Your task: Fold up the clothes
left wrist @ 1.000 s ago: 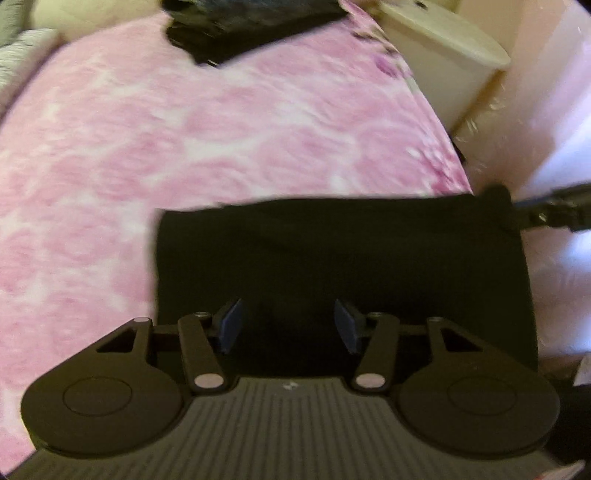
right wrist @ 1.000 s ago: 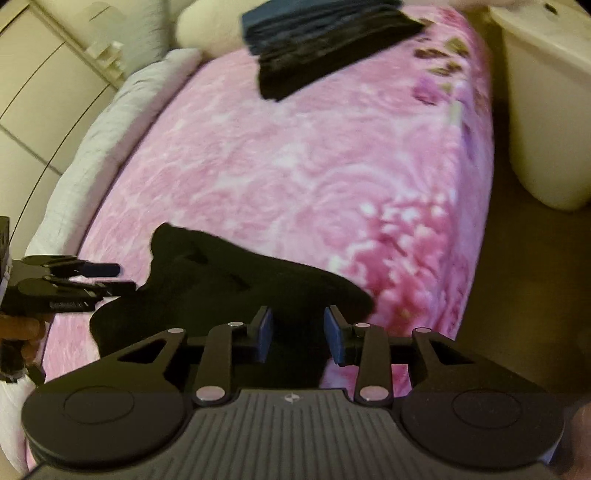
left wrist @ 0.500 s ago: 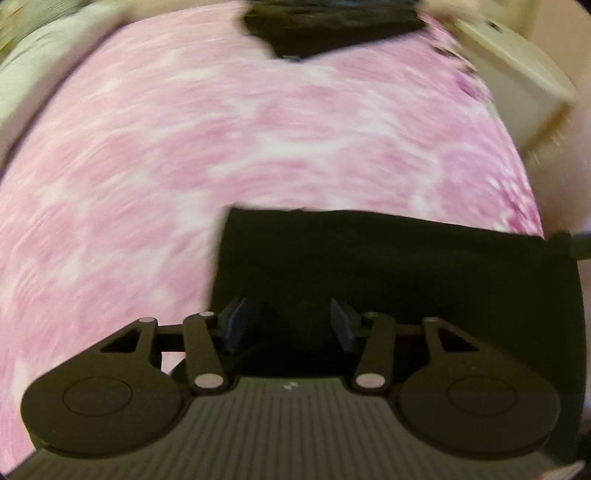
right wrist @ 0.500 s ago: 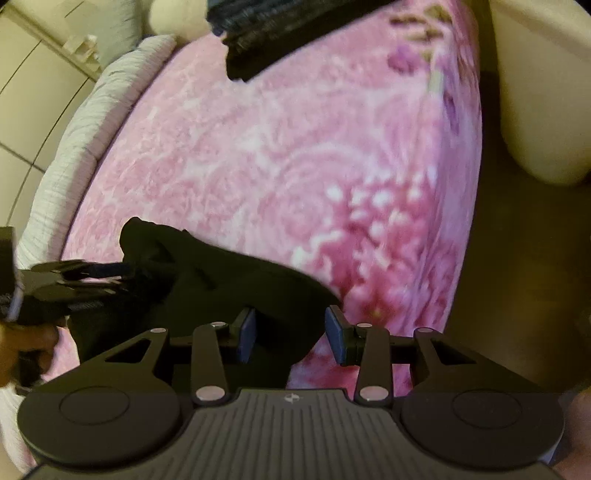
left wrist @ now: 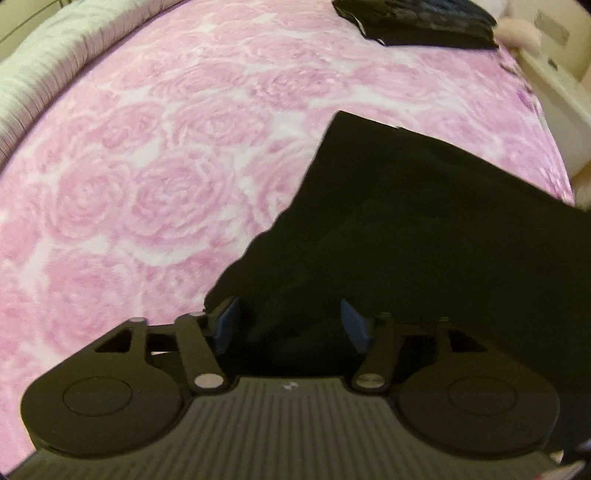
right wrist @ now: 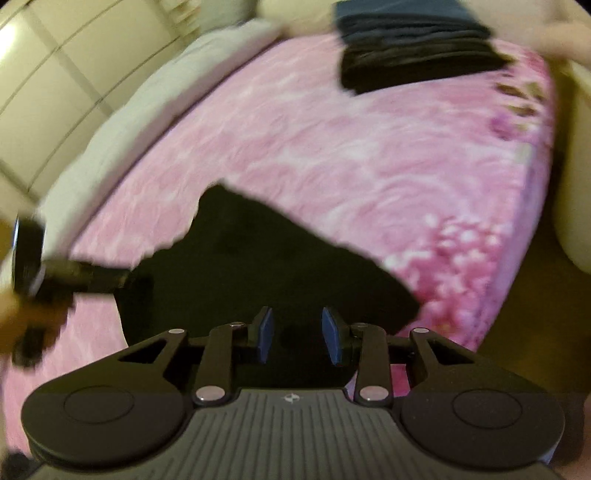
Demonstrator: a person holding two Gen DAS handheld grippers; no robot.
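done: stack of folded clothes [left wrist: 417,18] at top of frame on the bed [left wrist: 147,166] | now: black garment [left wrist: 424,229] lower right, lifted partly | left claw [left wrist: 291,325] wide apart, cloth between, hold unclear | right claw [right wrist: 297,334] narrower, hold unclear | left: finish the fold, stack it

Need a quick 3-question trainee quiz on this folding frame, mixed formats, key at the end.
1. True or false: the black garment hangs off the edge of the pink floral blanket onto the floor.
2. Multiple choice: where is the stack of folded dark clothes? A) at the far end of the bed B) between the right gripper's fingers C) on the white cabinet
3. Fill in: in the left wrist view, the left gripper has its blue pads spread, with black ____ between them.

Key: 1 false; 2 A; 3 fabric
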